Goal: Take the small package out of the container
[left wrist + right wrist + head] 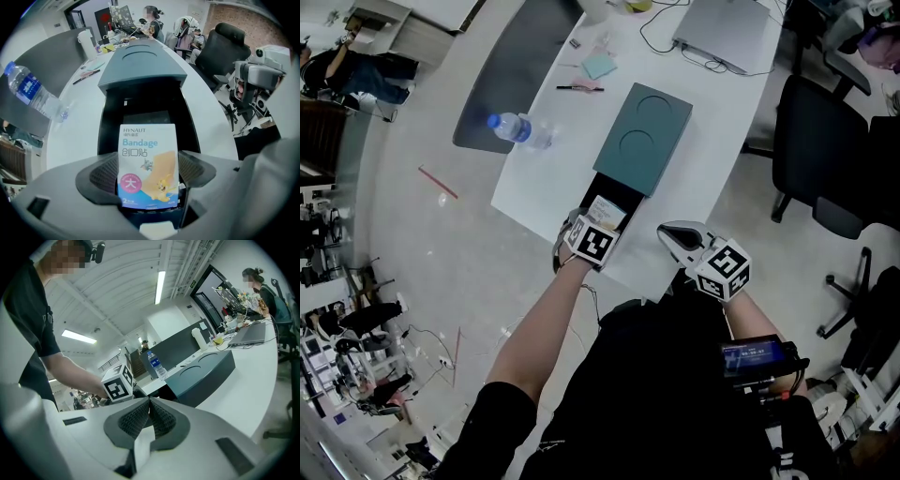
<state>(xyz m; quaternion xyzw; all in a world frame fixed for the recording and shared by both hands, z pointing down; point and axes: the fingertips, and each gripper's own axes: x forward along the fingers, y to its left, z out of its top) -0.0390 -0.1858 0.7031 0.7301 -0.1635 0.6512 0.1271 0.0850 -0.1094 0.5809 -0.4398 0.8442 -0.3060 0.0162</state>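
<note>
While the left gripper (pixel 148 174) clenches its fingers (pixel 104 177) on the small bandage package (pixel 147 150), holding it upright over the near end of the open black drawer (pixel 614 192), the teal container (pixel 642 141) lies at the near edge of the white worktop (pixel 712 103). The right gripper (pixel 149 414) hangs just to its right over that same edge, fingers pressed together on nothing. A water bottle (pixel 520 129) lies at the worktop's left edge.
</note>
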